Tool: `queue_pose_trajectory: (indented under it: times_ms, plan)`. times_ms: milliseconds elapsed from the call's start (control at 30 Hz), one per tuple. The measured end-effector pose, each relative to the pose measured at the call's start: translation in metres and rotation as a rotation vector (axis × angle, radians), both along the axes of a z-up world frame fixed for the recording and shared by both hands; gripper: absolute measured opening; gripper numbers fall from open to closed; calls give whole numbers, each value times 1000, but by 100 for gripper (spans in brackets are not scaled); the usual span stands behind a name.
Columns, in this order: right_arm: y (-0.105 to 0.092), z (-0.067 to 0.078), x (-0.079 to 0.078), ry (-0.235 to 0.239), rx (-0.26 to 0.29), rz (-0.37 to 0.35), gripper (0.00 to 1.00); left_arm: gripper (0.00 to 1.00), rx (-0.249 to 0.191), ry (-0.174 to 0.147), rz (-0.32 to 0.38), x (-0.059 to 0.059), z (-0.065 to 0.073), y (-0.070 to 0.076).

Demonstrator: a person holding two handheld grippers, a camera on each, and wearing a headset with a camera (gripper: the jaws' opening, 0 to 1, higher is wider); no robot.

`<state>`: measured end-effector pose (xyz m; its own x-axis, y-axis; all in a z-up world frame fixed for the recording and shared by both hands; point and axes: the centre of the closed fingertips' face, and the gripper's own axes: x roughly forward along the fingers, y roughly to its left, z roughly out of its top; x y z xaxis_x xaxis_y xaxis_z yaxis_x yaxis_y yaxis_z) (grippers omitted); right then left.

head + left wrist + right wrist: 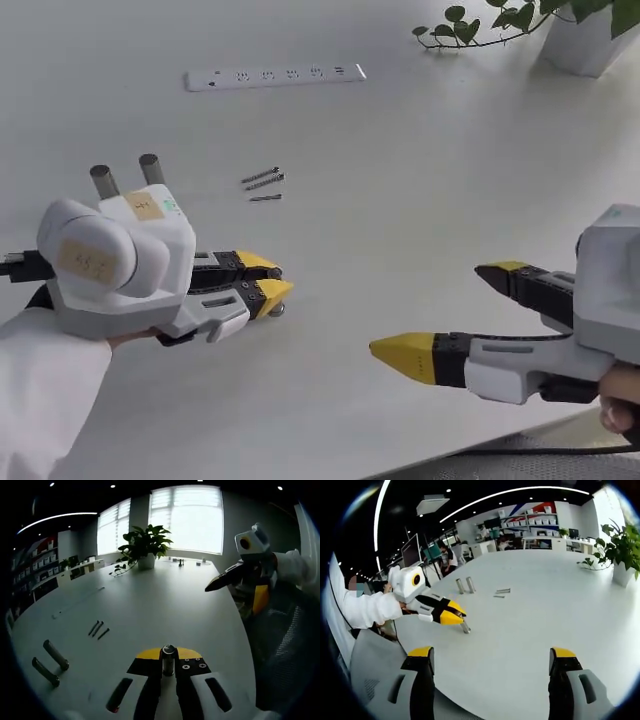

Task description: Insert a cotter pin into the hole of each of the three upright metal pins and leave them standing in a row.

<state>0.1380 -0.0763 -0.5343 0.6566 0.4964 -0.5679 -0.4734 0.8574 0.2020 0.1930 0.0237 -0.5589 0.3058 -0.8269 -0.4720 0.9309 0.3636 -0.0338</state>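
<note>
Pins: two (103, 181) (151, 168) stand upright side by side on the white table (420, 200), near its left part. A third pin (168, 661) is clamped between the closed jaws of the left gripper (268, 279), low over the table; whether its foot touches the surface I cannot tell. Three cotter pins (264, 184) lie loose together just right of the standing pair. The right gripper (440, 310) hovers well apart at the near edge, jaws wide open and holding nothing. A power strip (275, 76) and a plant (500, 18) sit farther back.
</note>
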Motion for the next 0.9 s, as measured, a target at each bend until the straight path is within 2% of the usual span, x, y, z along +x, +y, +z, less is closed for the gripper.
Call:
queue_pose_trajectory:
  times_ms: [200,433,533,667,833,900]
  plan:
    - [1,-1,-1,3,1,2,93,7,13,4,2,-1,-5,2]
    - [2,-2,-2,10,1,11,93,7,-1,4,30,-1,-5,5]
    - [3,-3,-2,13,2,12,93,8,-34,40,57,-2,-5,6]
    - [4,-6,-3,22,5,16,93,8,-20,28,54,-3,-5,6]
    - [5,-6,-3,26,9,19,93,21,-14,27,55,-5,-6,10]
    - [4,-6,-4,27,8,21,93,27,-48,59,51,-10,-2,9]
